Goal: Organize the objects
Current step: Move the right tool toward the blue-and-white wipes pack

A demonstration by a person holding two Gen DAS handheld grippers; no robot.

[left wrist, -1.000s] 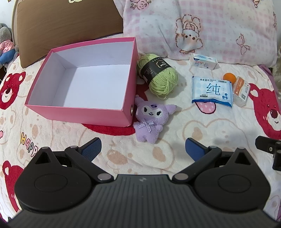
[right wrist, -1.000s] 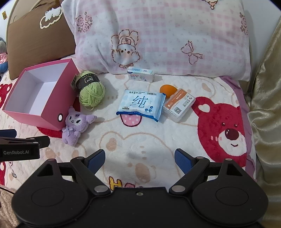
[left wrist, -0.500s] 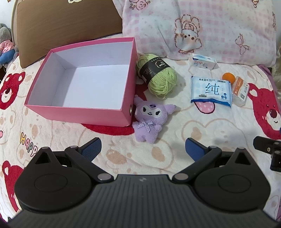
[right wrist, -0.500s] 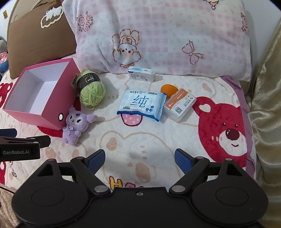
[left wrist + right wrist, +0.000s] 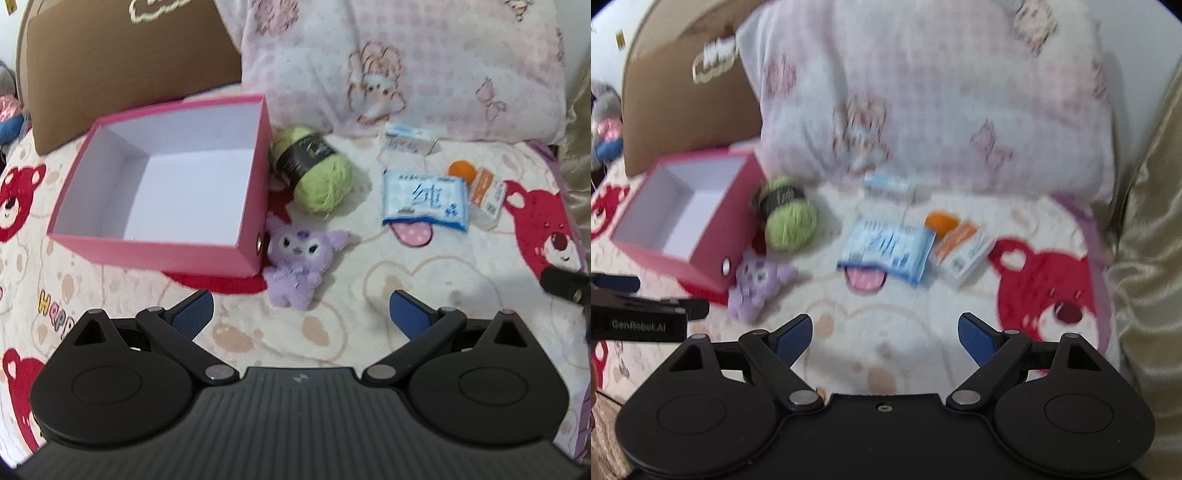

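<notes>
The left gripper (image 5: 299,308) is matte black plastic with a ribbed central housing, two round disc-shaped side housings bearing triangular cut-outs, and silver pivot screws on its angled linkage bars. Its fingertips (image 5: 194,314) carry textured blue pads. The right gripper (image 5: 885,332) has the same build, and white "GenRobot.AI" lettering marks the left gripper's black side in the right wrist view.

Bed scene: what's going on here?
A person holds two grippers over the bed, tidying loose items. Left gripper and right gripper are both open and empty. The pink box holds nothing yet. Plush, yarn, wipes and small packs lie beside it, untouched.
</notes>
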